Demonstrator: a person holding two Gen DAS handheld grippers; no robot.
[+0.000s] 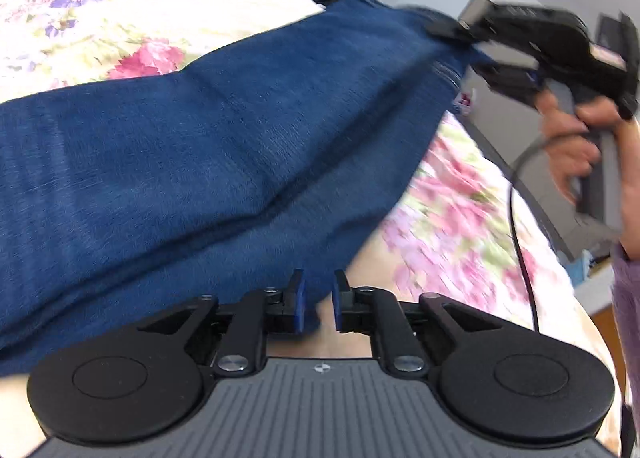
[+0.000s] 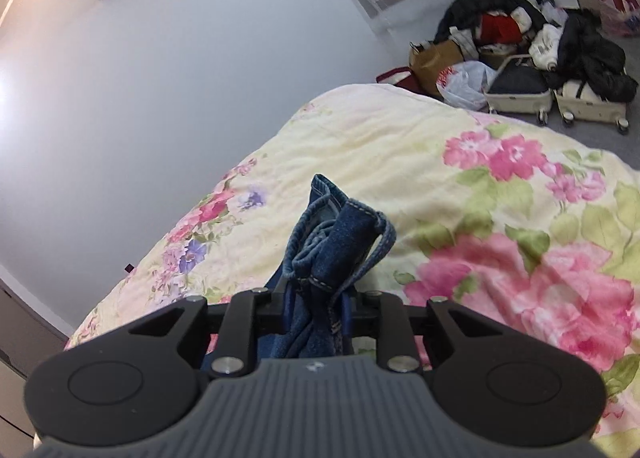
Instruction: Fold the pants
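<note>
Left wrist view takes in what the right cannot: blue denim pants (image 1: pixel 192 146) spread across a floral quilt (image 1: pixel 100 18), far end lifted by the right gripper (image 1: pixel 452 32), held in a person's hand (image 1: pixel 580 146) w/ a purple sleeve (image 1: pixel 628 290). Right wrist view alone shows a white wall, piled clothes (image 2: pixel 520 30) and suitcases (image 2: pixel 520 94) beyond the bed. Right gripper (image 2: pixel 316 298) is clamped on a bunched hem or waistband; which, hard to tell. Left gripper (image 1: pixel 320 306) has its blue pads narrowly apart, pants' near edge between them; whether they pinch it can't be told. Right side of left view is motion-blurred.
</note>
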